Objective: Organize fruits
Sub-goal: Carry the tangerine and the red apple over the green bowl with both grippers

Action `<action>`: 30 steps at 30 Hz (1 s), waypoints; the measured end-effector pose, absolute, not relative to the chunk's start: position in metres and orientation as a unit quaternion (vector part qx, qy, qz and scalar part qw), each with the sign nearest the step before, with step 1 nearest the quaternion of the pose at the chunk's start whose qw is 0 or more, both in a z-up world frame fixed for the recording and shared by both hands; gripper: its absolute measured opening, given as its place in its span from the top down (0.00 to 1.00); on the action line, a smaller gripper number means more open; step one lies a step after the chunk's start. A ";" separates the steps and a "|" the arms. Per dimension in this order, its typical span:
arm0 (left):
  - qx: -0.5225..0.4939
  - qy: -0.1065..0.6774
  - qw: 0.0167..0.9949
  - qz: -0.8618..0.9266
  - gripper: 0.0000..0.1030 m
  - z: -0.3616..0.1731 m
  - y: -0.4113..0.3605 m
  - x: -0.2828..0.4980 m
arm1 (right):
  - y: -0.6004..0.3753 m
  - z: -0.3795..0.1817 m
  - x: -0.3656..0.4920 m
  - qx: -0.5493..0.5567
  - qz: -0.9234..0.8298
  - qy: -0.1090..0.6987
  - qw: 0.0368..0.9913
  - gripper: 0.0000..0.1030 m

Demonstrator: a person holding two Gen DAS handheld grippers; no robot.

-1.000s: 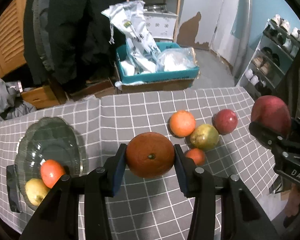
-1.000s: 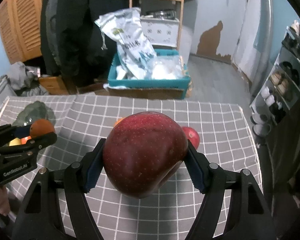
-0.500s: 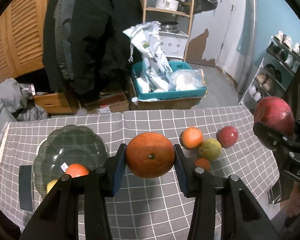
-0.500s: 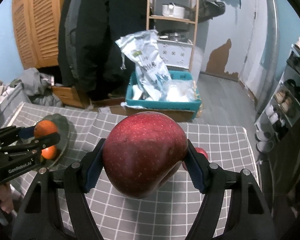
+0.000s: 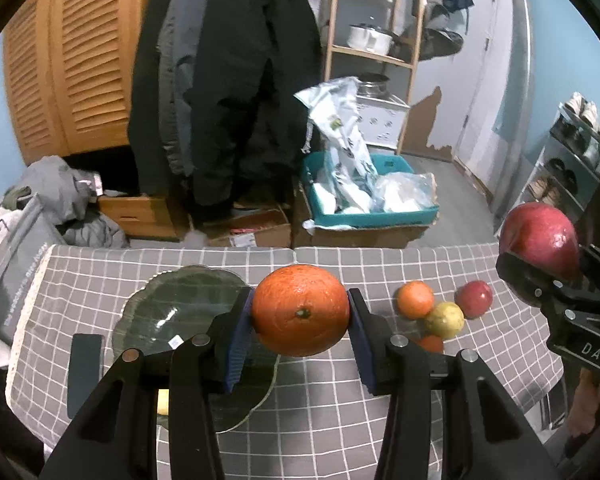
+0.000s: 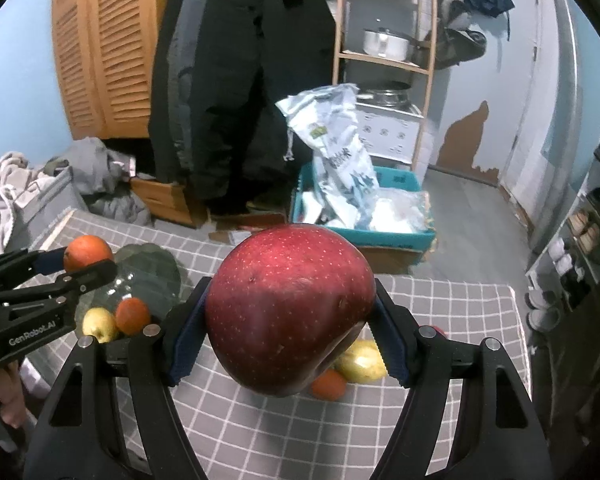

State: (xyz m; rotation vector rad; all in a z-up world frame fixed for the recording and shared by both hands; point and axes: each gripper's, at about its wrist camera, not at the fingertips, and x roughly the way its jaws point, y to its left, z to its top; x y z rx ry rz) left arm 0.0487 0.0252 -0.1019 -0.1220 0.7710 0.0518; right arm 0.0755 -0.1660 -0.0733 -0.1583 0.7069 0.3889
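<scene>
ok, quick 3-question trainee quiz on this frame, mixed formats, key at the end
1. True or false: the left tool is empty.
2. Multiple choice: what does the right tool grip? A) pear B) big red apple C) phone
3. Fill in: the glass bowl holds a small orange fruit and a ____ fruit.

Key:
1. False, it is shut on an orange.
2. B
3. yellow

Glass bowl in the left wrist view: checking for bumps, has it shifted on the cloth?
No. The glass bowl sits by the same dark block; only the camera rose.
</scene>
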 end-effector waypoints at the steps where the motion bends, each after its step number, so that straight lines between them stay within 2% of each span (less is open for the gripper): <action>1: -0.061 0.375 0.925 0.028 0.55 -0.101 0.029 0.049 | -0.162 -0.072 0.076 -0.077 0.192 0.343 0.916 0.28; 17: -0.093 0.374 0.919 0.083 0.55 -0.107 0.099 0.033 | -0.082 -0.074 0.087 -0.084 0.253 0.350 0.898 0.28; 30: -0.108 0.394 0.902 0.138 0.55 -0.131 0.158 0.031 | -0.008 -0.104 0.102 -0.105 0.292 0.380 0.872 0.28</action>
